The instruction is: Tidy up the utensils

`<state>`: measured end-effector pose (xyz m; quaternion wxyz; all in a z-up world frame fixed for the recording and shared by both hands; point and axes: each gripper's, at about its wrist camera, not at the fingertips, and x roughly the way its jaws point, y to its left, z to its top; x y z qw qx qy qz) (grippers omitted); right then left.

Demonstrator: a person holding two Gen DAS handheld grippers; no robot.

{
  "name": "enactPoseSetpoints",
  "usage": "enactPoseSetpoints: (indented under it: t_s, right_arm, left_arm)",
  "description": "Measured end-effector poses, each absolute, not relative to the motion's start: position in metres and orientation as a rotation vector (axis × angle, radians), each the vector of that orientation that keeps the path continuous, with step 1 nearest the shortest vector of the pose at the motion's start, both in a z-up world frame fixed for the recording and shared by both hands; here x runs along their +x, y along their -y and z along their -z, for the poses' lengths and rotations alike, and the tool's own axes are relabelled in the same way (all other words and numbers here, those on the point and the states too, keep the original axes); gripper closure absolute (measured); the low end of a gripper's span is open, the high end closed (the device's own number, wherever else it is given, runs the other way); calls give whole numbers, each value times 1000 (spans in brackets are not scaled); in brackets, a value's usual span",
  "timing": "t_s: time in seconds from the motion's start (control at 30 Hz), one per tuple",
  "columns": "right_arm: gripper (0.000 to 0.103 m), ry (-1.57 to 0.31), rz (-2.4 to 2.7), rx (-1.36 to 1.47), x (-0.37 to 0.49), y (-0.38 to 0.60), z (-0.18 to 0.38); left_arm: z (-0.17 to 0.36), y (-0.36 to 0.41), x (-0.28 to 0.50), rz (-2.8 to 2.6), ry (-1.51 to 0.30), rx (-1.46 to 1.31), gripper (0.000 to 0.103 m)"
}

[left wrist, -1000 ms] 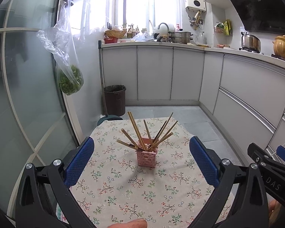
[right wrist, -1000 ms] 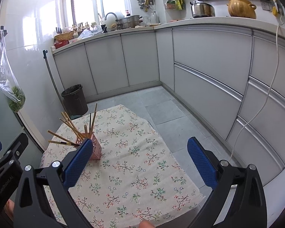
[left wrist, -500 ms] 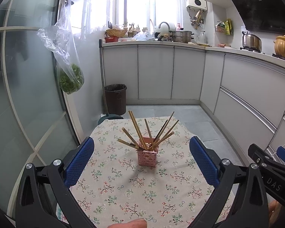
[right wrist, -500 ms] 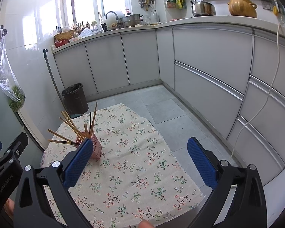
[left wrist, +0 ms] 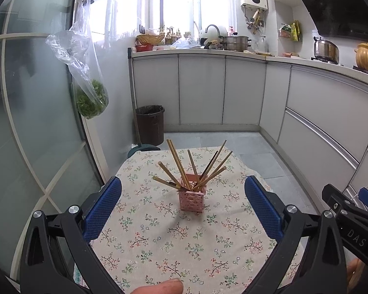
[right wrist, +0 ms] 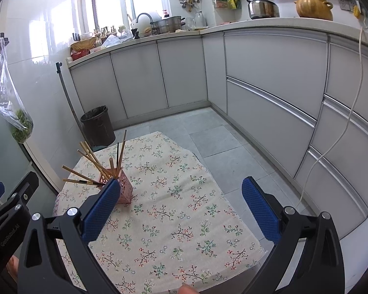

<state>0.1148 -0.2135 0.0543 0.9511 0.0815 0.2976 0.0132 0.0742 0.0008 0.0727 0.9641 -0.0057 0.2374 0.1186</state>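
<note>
A pink perforated holder (left wrist: 191, 197) stands on the floral tablecloth (left wrist: 159, 240), with several wooden chopsticks (left wrist: 179, 165) fanned out of it. My left gripper (left wrist: 183, 199) is open and held back from the holder, which sits between its blue pads (left wrist: 103, 205). The right gripper (right wrist: 176, 202) is also open with nothing between its fingers. In the right wrist view the holder (right wrist: 125, 191) is partly hidden behind the left blue pad (right wrist: 99, 210), with the chopsticks (right wrist: 95, 161) leaning left.
A small table under the cloth (right wrist: 184, 196) ends near a glass door (left wrist: 24, 122) on the left. A bag of greens (left wrist: 88, 93) hangs there. A dark bin (left wrist: 150, 123) stands on the tiled floor by white cabinets (left wrist: 201, 90). A fingertip (left wrist: 159, 287) shows at the bottom edge.
Both views have shifted only slightly; the holder and chopsticks stay put and both grippers stay open.
</note>
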Motion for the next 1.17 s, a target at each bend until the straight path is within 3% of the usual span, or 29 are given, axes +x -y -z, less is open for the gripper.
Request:
enactPoseSetpoints:
  t_s: [0.53, 0.77, 0.9, 1.03, 1.17]
  right_arm:
    - [6, -617, -32, 164, 116, 211, -52]
    - [6, -629, -32, 171, 117, 212, -50]
    - [6, -632, -36, 169, 118, 211, -50]
    - [6, -627, -34, 171, 118, 211, -51]
    - [6, -627, -28, 173, 118, 213, -51]
  left_arm:
    - [-73, 7, 72, -267, -454, 37, 7]
    - [-73, 10, 69, -255, -428, 54, 22]
    - [-72, 10, 71, -236, -442, 52, 21]
    - [-75, 8, 71, -239, -446, 33, 8]
    - [-76, 5, 70, -244, -448, 19, 7]
